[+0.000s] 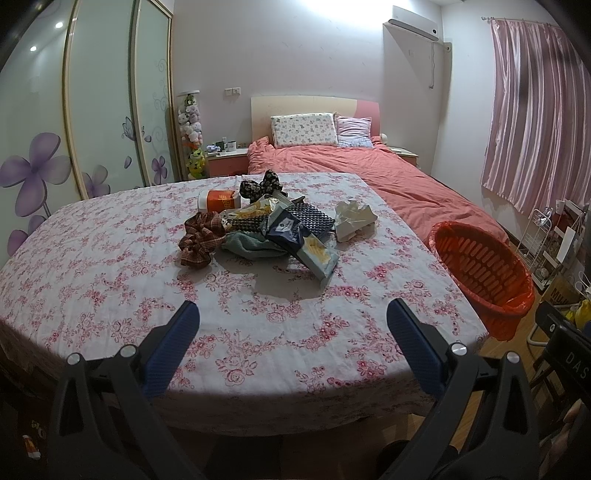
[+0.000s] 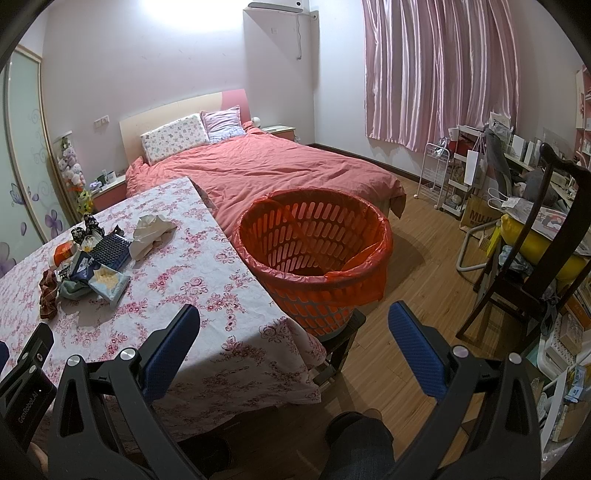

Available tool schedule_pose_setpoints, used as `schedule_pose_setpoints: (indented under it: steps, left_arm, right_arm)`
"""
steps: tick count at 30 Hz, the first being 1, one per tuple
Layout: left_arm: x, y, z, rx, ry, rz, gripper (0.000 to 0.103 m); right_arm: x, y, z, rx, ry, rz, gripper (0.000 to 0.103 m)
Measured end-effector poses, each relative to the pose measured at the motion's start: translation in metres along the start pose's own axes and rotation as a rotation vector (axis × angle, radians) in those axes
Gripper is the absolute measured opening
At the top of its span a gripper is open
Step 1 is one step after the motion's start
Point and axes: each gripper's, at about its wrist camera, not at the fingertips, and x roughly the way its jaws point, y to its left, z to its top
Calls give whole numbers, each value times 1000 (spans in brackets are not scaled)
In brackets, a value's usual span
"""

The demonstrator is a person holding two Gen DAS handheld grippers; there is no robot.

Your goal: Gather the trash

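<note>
Left gripper (image 1: 291, 314) low over table (image 1: 110, 266), jaws spread, empty; right gripper (image 2: 293, 315) beside basket (image 2: 314, 258), likewise.

We are in a home bedroom. At the far wall stands a bed with a salmon-pink duvet (image 2: 258, 166), a cream-and-pink headboard (image 1: 314, 107) and two patterned pillows (image 1: 304, 130). To the left we see a sliding wardrobe with frosted doors printed with purple flowers (image 1: 103, 110), and beside it a tall tube of plush toys (image 1: 190, 133) next to a pink bedside cabinet (image 1: 227, 162). On the right, pink satin curtains (image 2: 439, 70) hang over wooden flooring (image 2: 417, 295), a white wall air conditioner (image 1: 413, 22) sits high, and near us stands a table under a pink floral cloth (image 1: 110, 277).
</note>
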Motion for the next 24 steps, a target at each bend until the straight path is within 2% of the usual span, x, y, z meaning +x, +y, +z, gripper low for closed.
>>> schedule_pose_setpoints:
  steps: [24]
  left_arm:
    - [0,0,0,-2,4,0,99]
  right_arm:
    - [0,2,2,-1,5,-1,101]
